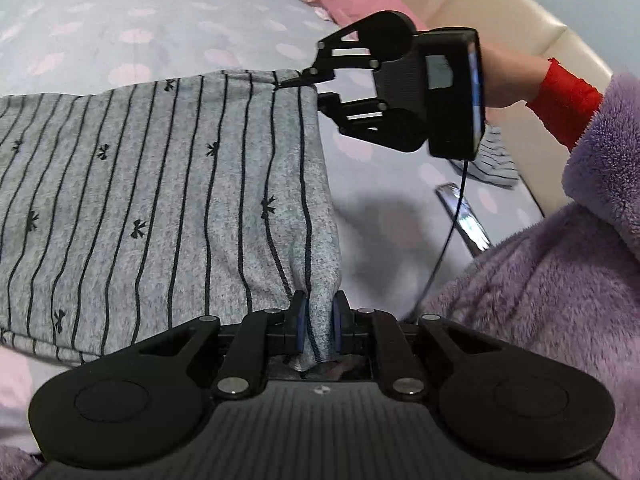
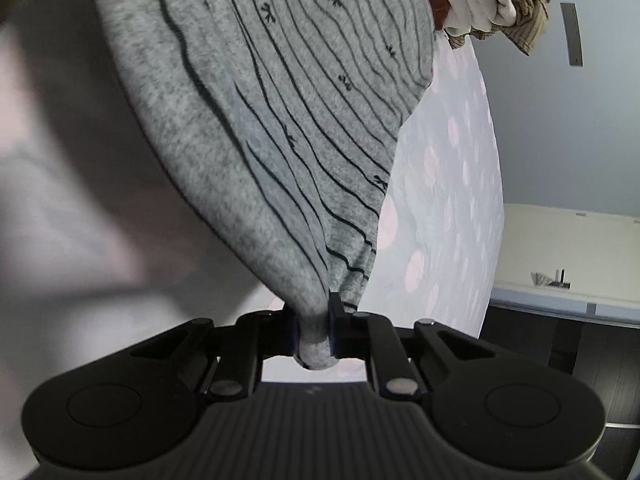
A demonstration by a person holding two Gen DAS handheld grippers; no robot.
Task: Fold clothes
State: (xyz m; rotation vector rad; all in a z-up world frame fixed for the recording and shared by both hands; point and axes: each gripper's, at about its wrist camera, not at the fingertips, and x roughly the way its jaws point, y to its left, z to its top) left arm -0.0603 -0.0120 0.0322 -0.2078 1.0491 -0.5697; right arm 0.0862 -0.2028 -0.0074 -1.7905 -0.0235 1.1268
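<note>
Two hand-held grippers have hold of one grey striped garment [image 1: 160,200], a knit printed with thin dark lines and small bows. In the left wrist view it spreads from the left edge to the middle of the frame over a pale bedsheet [image 1: 120,20] dotted with pink. At lower centre the left hand-held gripper [image 1: 318,328] is nearly closed, its blue pads pinching a bunched corner of the cloth. At upper right the right hand-held gripper [image 1: 310,88] bites the garment's far corner, carried by a hand [image 1: 508,80] in a red cuff [image 1: 568,100] and fluffy purple sleeve [image 1: 560,300].

In the right wrist view the garment [image 2: 280,100] hangs taut from upper centre down to the right hand-held gripper [image 2: 314,340], closed tightly on a gathered fold. A pile of pale clothes [image 2: 492,0] sits at upper right.
</note>
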